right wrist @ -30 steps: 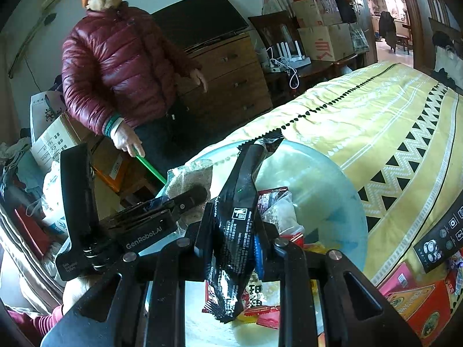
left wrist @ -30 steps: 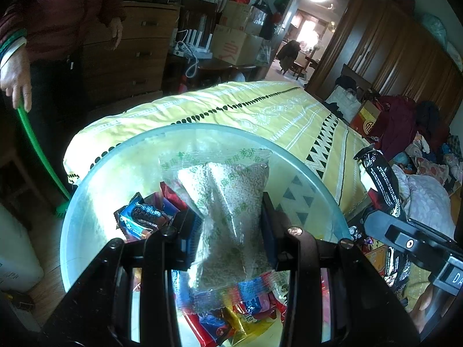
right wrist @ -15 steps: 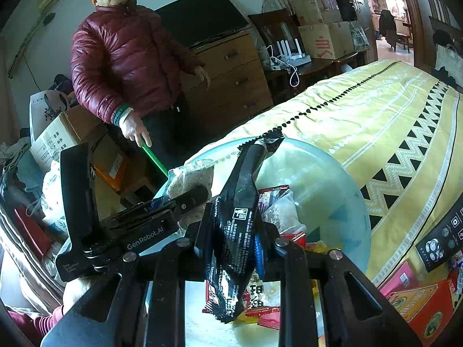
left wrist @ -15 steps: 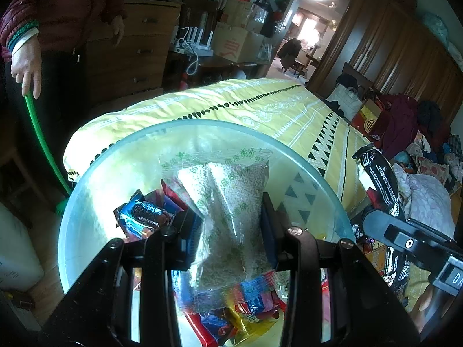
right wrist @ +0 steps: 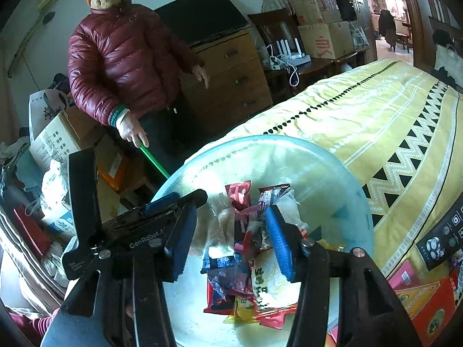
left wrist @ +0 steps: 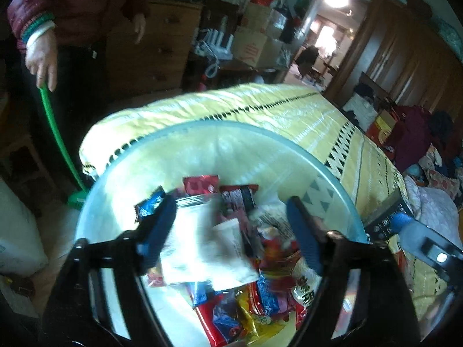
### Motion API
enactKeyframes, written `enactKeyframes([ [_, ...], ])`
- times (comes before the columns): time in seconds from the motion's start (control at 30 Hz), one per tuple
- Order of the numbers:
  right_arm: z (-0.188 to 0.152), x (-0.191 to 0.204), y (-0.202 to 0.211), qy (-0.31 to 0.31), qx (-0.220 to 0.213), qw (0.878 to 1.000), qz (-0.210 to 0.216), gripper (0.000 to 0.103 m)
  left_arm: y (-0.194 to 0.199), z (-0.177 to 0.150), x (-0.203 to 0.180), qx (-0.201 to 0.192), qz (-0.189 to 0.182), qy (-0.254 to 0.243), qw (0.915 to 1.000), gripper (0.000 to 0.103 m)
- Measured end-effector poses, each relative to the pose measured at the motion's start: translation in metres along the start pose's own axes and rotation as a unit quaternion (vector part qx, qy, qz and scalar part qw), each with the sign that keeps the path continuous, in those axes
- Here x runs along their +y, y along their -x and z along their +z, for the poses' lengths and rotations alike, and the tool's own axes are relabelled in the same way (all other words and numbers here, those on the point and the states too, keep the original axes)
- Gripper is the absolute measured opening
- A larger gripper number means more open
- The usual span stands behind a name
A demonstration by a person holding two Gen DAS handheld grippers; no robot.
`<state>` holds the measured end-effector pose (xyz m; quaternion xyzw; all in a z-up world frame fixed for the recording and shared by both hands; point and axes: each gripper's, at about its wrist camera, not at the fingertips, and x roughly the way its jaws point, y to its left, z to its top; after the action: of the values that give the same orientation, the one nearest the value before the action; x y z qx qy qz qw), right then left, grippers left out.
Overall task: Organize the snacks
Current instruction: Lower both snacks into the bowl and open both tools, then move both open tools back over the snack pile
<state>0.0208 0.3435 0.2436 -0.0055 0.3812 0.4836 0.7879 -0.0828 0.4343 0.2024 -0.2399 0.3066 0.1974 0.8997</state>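
Observation:
A pale blue plastic basin (left wrist: 332, 182) sits on the yellow bedspread and holds several snack packets (left wrist: 240, 295). My left gripper (left wrist: 231, 225) is open above the basin, its jaws wide apart. A clear bag of pale grains (left wrist: 199, 245) lies blurred on the pile below it. My right gripper (right wrist: 228, 234) is open too, over the same basin (right wrist: 332, 173). The snack pile (right wrist: 246, 283) shows between its fingers, and the left gripper (right wrist: 173, 202) shows at its left.
A person in a red jacket (right wrist: 121, 57) stands at the bed's foot holding a green stick (left wrist: 55, 124). A wooden dresser (right wrist: 228, 78) and cardboard boxes (right wrist: 324, 40) stand behind. A remote control (right wrist: 442, 240) and red snack boxes (right wrist: 425, 303) lie on the bed at right.
Both grippers have opened. The left let go of the clear grain bag and the right let go of the black packet; both dropped into the basin.

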Motion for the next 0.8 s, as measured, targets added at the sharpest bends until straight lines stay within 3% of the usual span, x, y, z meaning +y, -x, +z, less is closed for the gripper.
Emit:
enactKeyframes([
  [0.13, -0.023, 0.011, 0.046, 0.026, -0.051, 0.998, -0.008, 0.055, 0.011, -0.002, -0.006, -0.001, -0.018, -0.019, 0.9996, 0.088],
  [0.2, -0.068, 0.016, 0.085, 0.039, -0.078, 0.996, -0.034, 0.06, 0.03, -0.011, -0.021, -0.013, -0.04, -0.065, 0.997, 0.088],
  [0.27, -0.12, 0.015, 0.12, 0.042, -0.097, 0.992, -0.07, 0.067, 0.054, -0.031, -0.047, -0.016, -0.095, -0.124, 0.9876, 0.088],
  [0.37, -0.212, -0.003, 0.16, 0.004, -0.081, 0.987, -0.138, 0.075, 0.089, -0.074, -0.098, -0.007, -0.169, -0.227, 0.9591, 0.088],
  [0.43, -0.266, -0.021, 0.177, -0.024, -0.047, 0.981, -0.184, 0.075, 0.112, -0.116, -0.138, 0.017, -0.241, -0.291, 0.9257, 0.088],
  [0.53, -0.338, -0.067, 0.209, -0.14, -0.009, 0.967, -0.214, 0.075, 0.109, -0.171, -0.188, 0.091, -0.319, -0.312, 0.8904, 0.088],
  [0.6, -0.374, -0.094, 0.233, -0.199, -0.004, 0.953, -0.228, 0.075, 0.092, -0.204, -0.218, 0.117, -0.318, -0.334, 0.8797, 0.086],
  [0.7, -0.398, -0.118, 0.256, -0.234, -0.016, 0.944, -0.231, 0.075, 0.063, -0.246, -0.254, 0.173, -0.312, -0.363, 0.8611, 0.079],
  [0.8, -0.414, -0.139, 0.271, -0.254, -0.036, 0.937, -0.236, 0.075, 0.063, -0.274, -0.272, 0.182, -0.287, -0.407, 0.8481, 0.078],
])
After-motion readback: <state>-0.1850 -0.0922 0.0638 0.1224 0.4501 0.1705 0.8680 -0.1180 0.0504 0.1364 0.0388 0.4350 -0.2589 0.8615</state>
